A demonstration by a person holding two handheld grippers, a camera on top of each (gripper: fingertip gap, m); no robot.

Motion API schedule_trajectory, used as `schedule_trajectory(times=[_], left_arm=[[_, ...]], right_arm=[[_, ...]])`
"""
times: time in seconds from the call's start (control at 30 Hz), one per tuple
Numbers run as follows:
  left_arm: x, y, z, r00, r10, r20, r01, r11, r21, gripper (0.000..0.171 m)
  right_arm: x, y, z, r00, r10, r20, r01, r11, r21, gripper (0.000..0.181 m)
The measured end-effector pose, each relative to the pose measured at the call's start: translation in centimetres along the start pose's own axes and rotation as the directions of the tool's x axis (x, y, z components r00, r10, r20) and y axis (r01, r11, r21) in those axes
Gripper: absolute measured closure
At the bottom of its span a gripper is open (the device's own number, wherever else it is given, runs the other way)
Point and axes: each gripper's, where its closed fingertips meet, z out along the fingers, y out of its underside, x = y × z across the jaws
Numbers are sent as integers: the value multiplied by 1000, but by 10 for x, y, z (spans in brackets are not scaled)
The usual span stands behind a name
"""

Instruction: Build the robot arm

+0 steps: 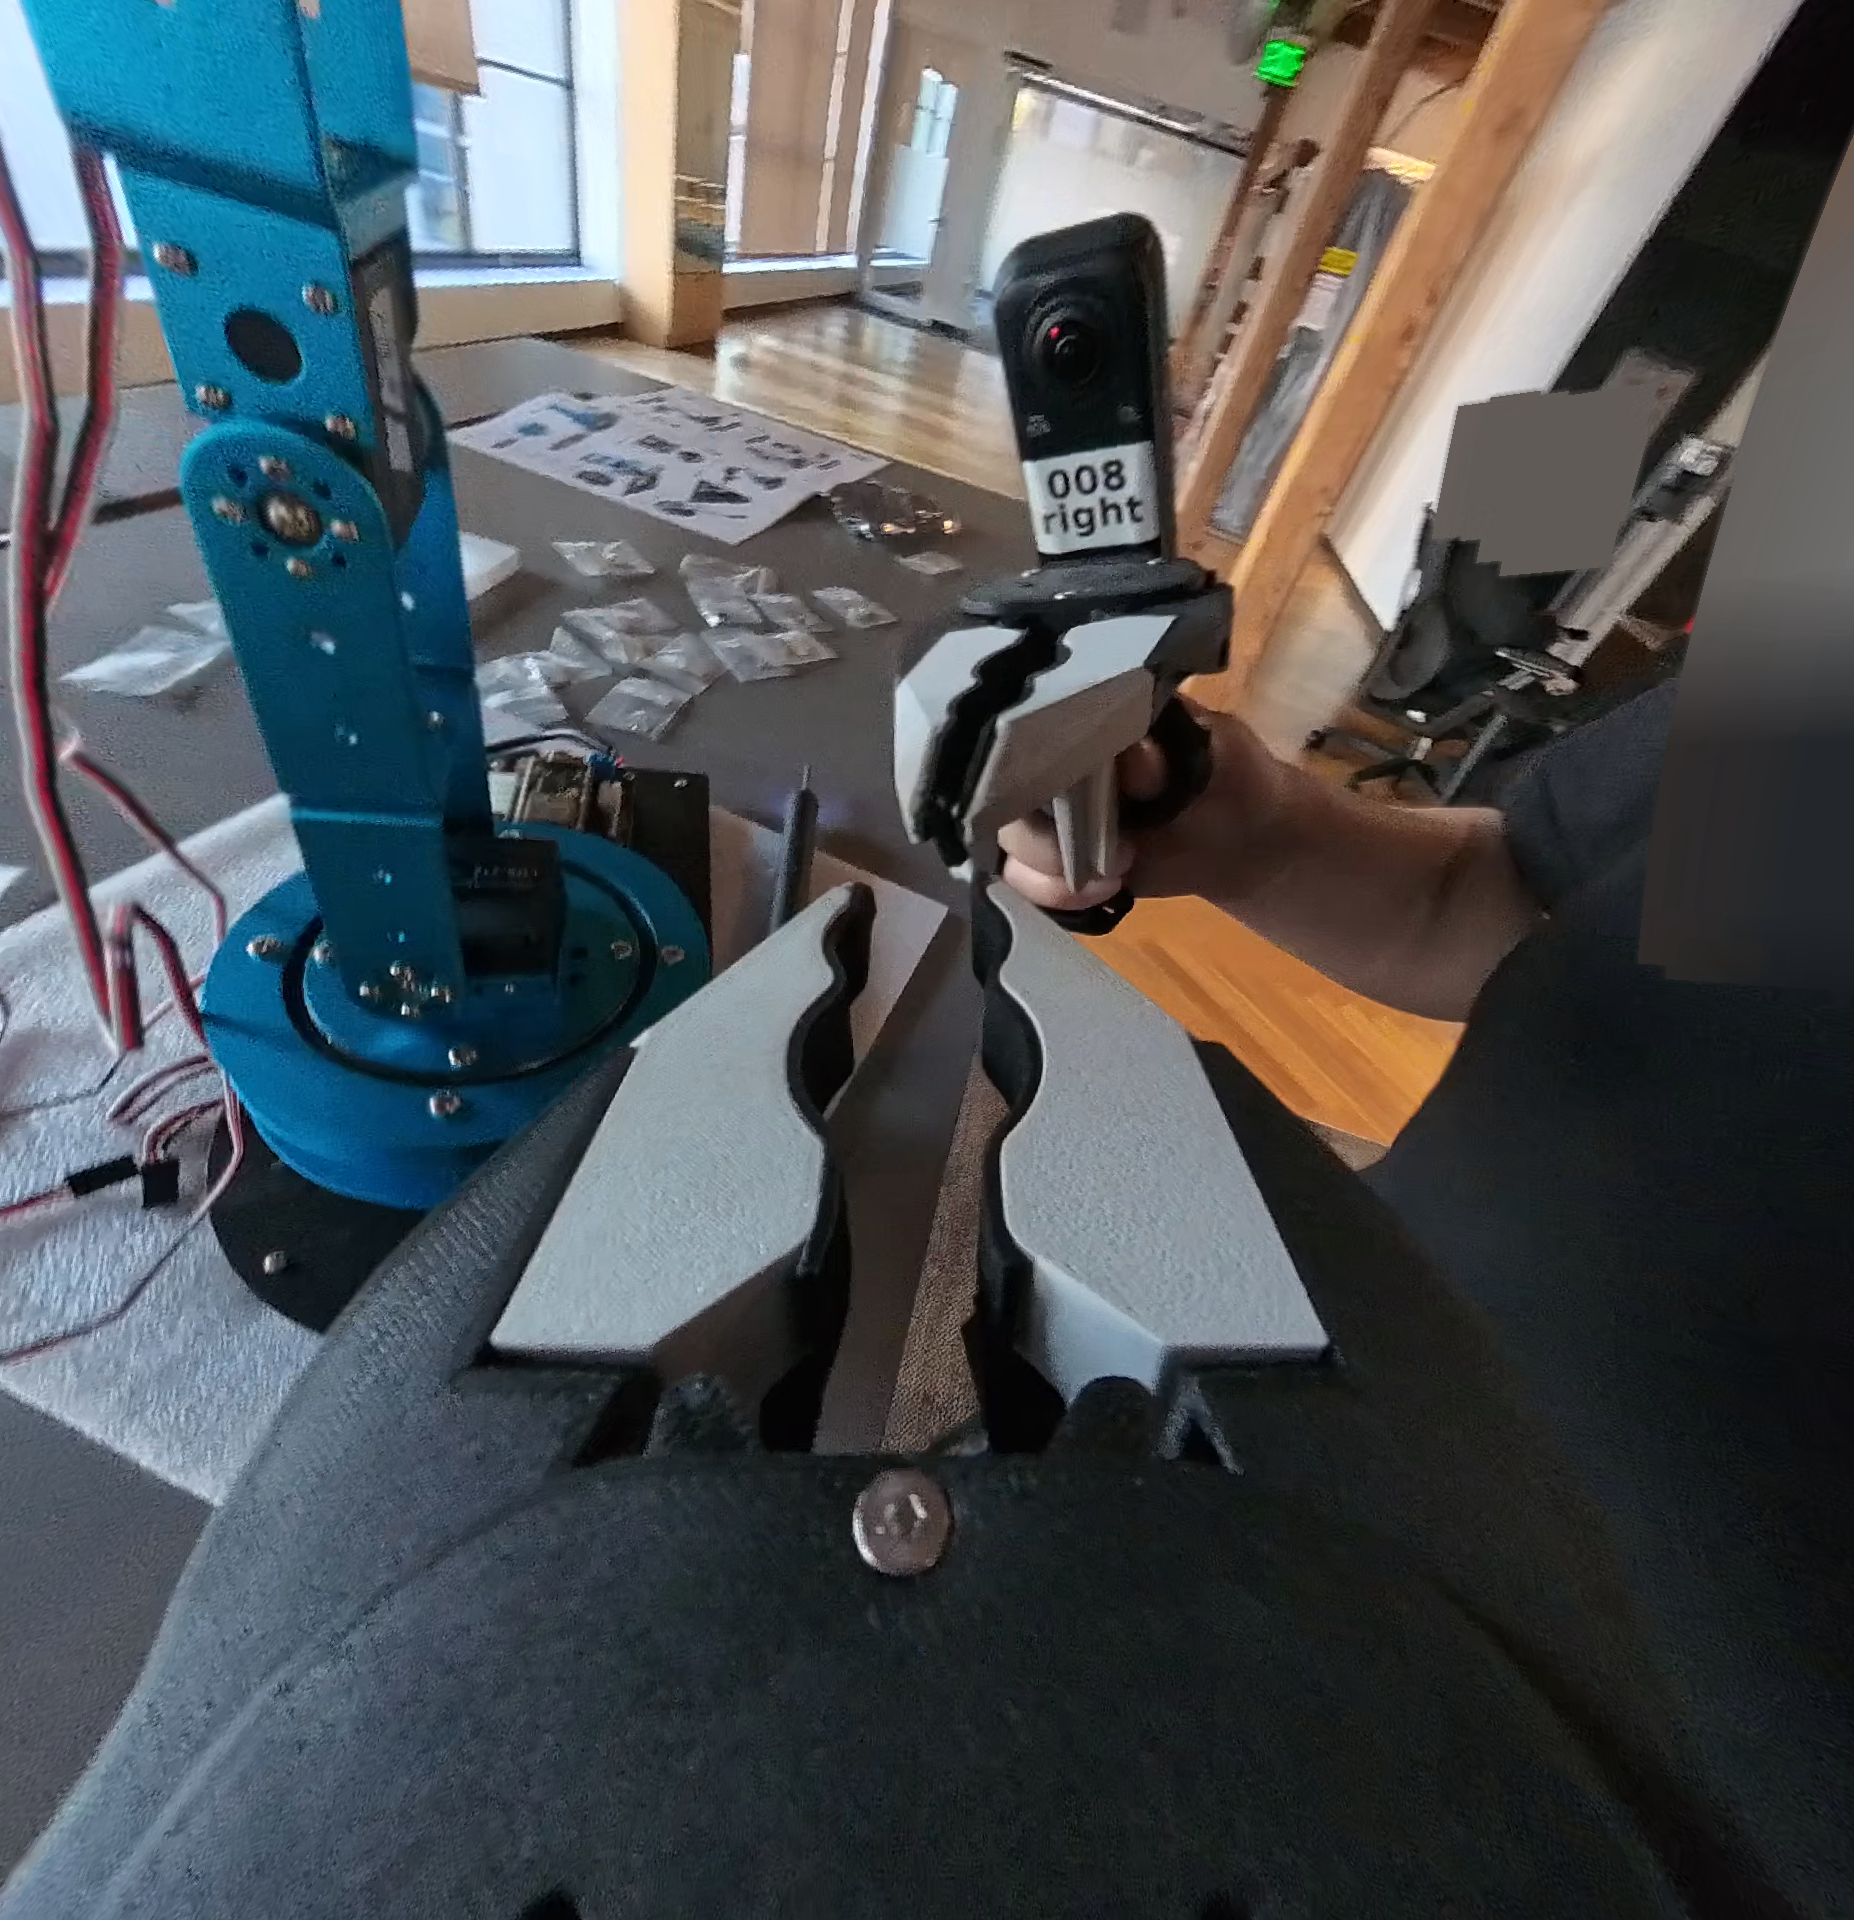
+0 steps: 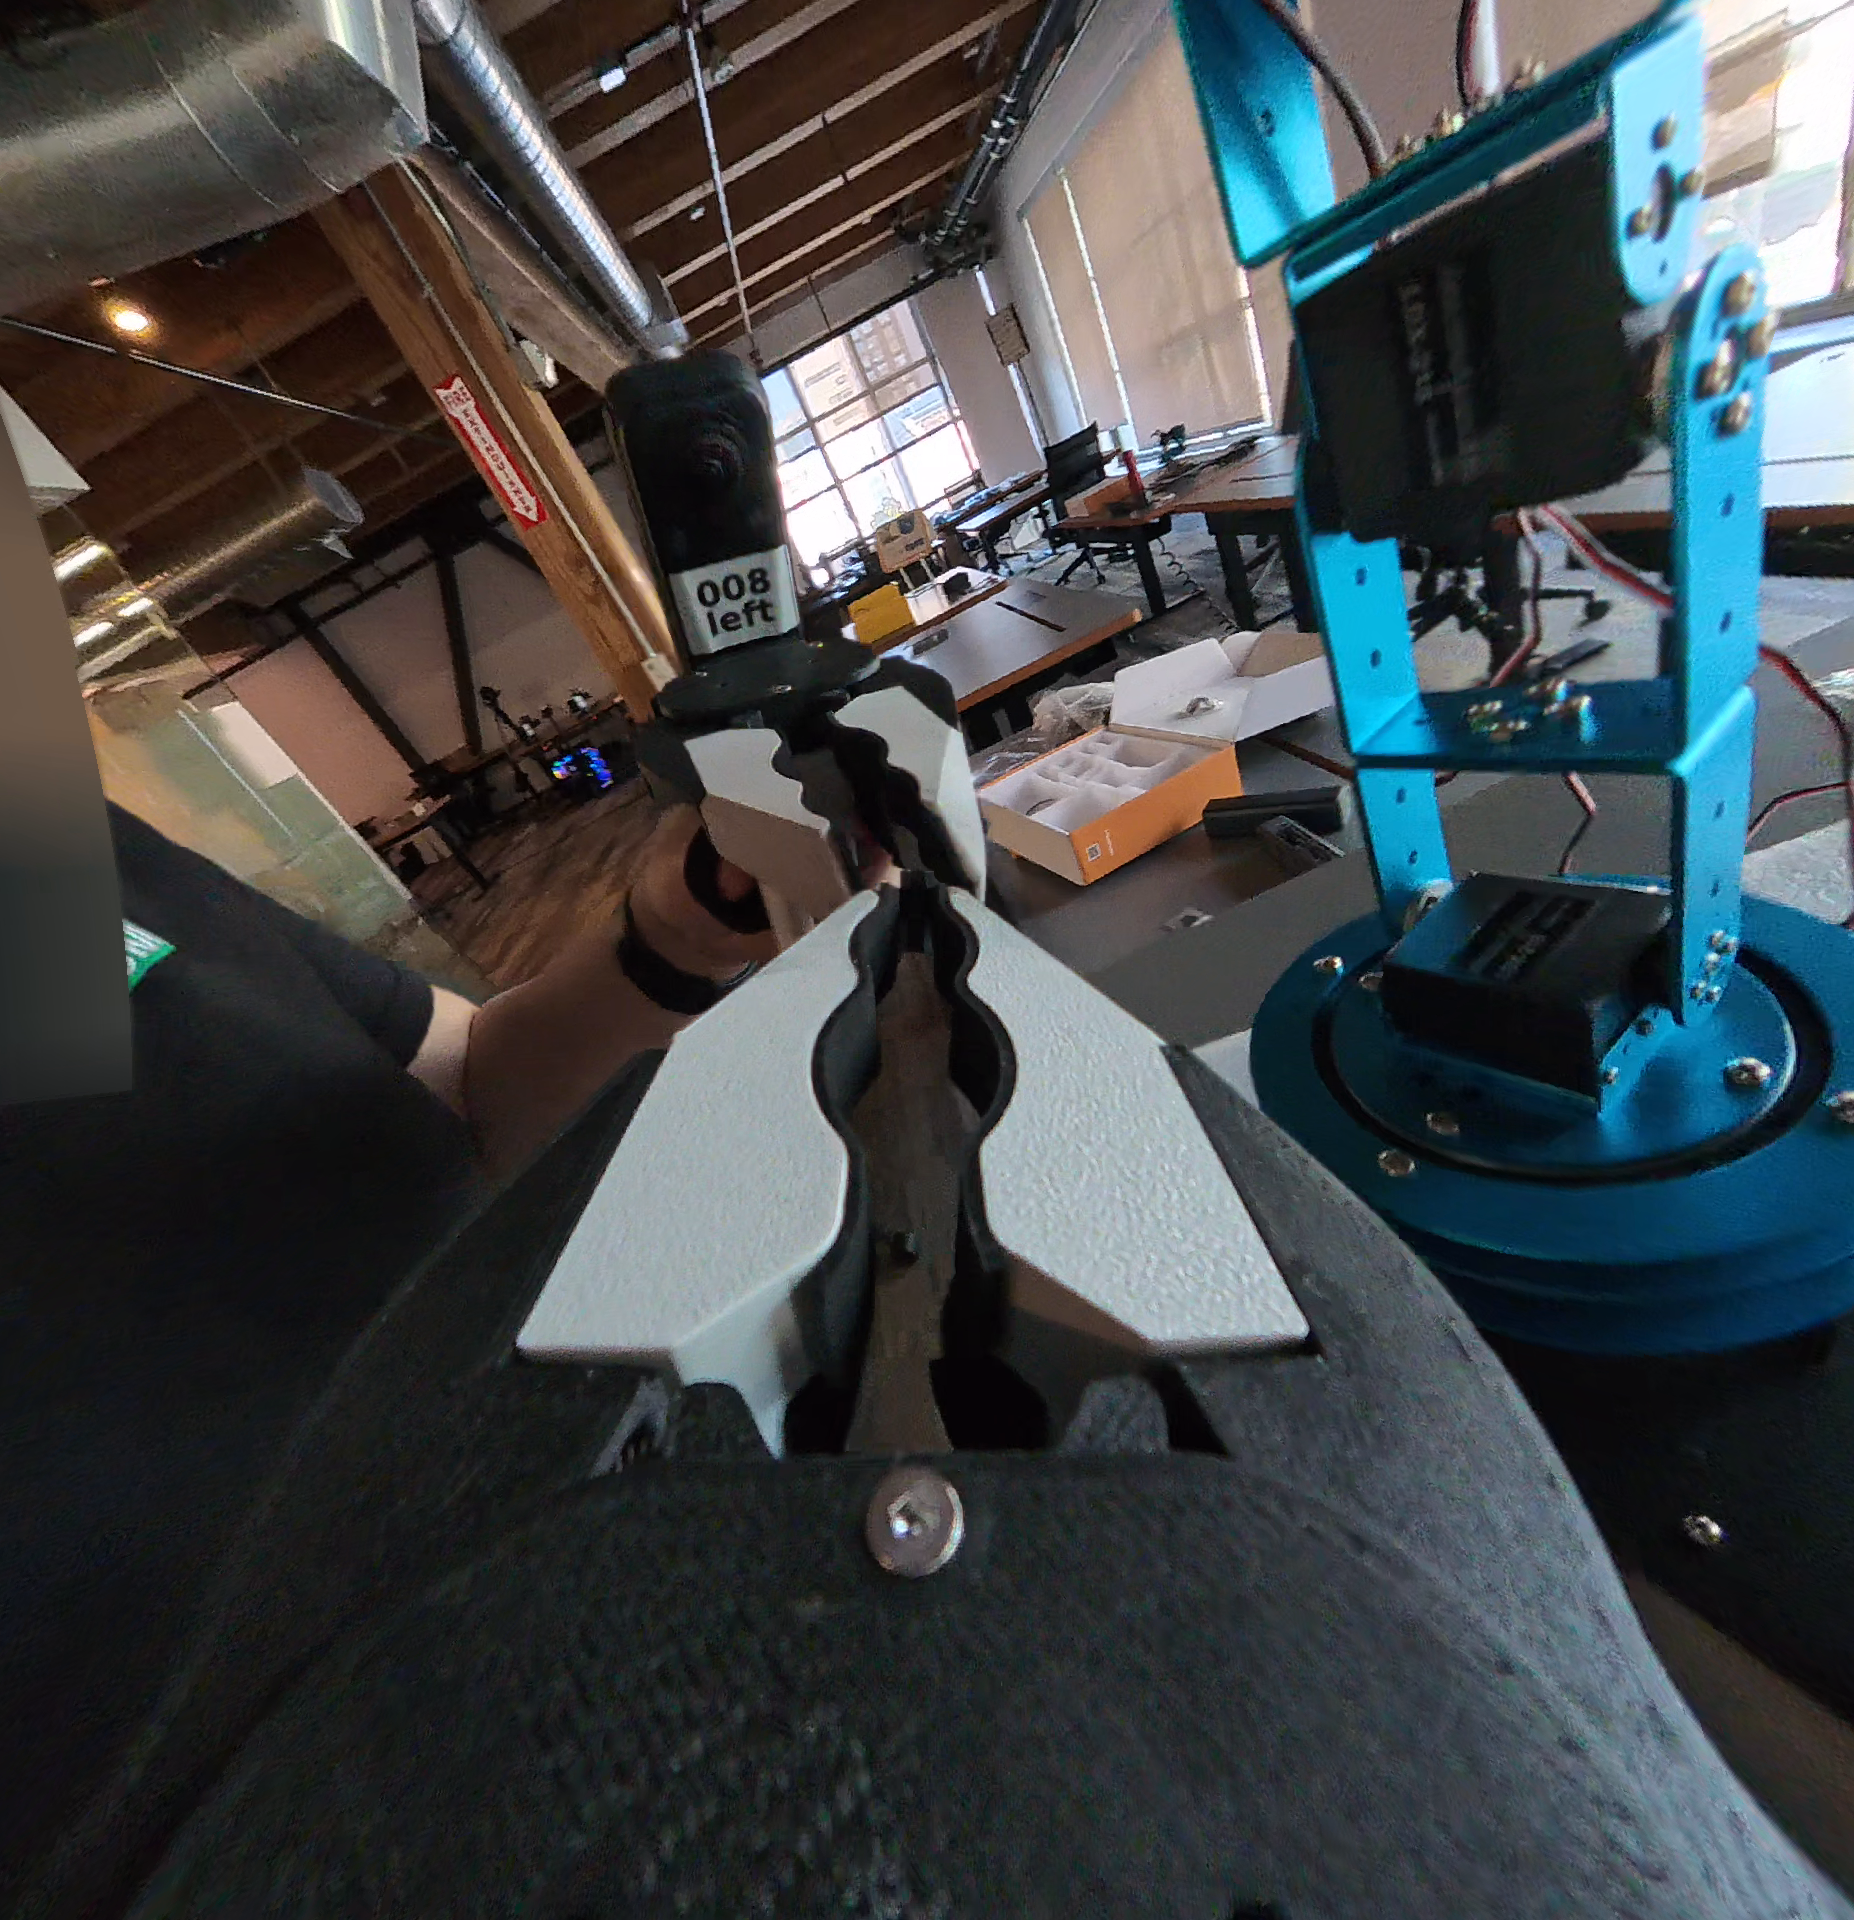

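A blue metal robot arm kit [image 1: 331, 623] stands on a round blue base [image 1: 435, 1049]; it also shows in the right wrist view [image 2: 1525, 727]. My left gripper [image 1: 925, 899] is a little open beside the base, with table showing through the gap and nothing between the pads. A thin dark rod [image 1: 795, 842] sticks up just behind its left fingertip. My right gripper [image 2: 910, 902] has its tips almost together, around a thin dark sliver I cannot identify. The grippers face each other tip to tip: the right shows in the left wrist view [image 1: 949, 831], the left in the right wrist view [image 2: 861, 821].
Red and white servo wires [image 1: 29, 520] hang left of the arm over a white mat [image 1: 92, 1299]. A black control board [image 1: 590, 790] sits behind the base. Small plastic bags [image 1: 684, 644] and a printed sheet [image 1: 674, 457] lie farther back. An open orange-and-white box [image 2: 1120, 790] stands beyond. The grippers are tip to tip, or close to it.
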Motion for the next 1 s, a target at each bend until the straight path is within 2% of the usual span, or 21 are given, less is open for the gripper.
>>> schedule_trajectory(times=[0.07,0.2,0.3,0.43,0.53,0.67,0.8,0.9,1.0], left_arm=[[-3,-3,-3,998,10,-67,-11,1000,-8,154],[-14,-7,-19,983,51,-179,-49,999,18,155],[-26,-5,-41,954,42,-297,-41,999,12,156],[-52,-10,-79,909,116,-400,-96,993,70,159],[-64,-17,-96,864,81,-497,-68,997,44,158],[-71,-32,-104,792,63,-607,-25,997,71,158],[-74,-30,-96,764,95,-639,-66,995,69,157],[-68,-31,-99,704,102,-703,-61,995,82,156],[-75,-21,-93,662,104,-743,-123,992,29,152]], right_arm=[[3,-4,6,999,-5,-34,5,1000,3,177],[6,-18,26,993,18,-117,-7,996,93,177],[10,-19,51,972,-46,-232,72,992,106,177],[21,-18,86,885,-91,-456,164,979,122,177],[24,-20,101,820,-87,-565,201,969,141,177],[26,-22,105,728,-134,-672,270,958,101,177],[23,-27,105,705,-102,-702,293,943,157,177],[24,-29,104,703,-45,-710,292,928,230,177],[31,-31,104,660,-7,-751,302,918,257,178]])
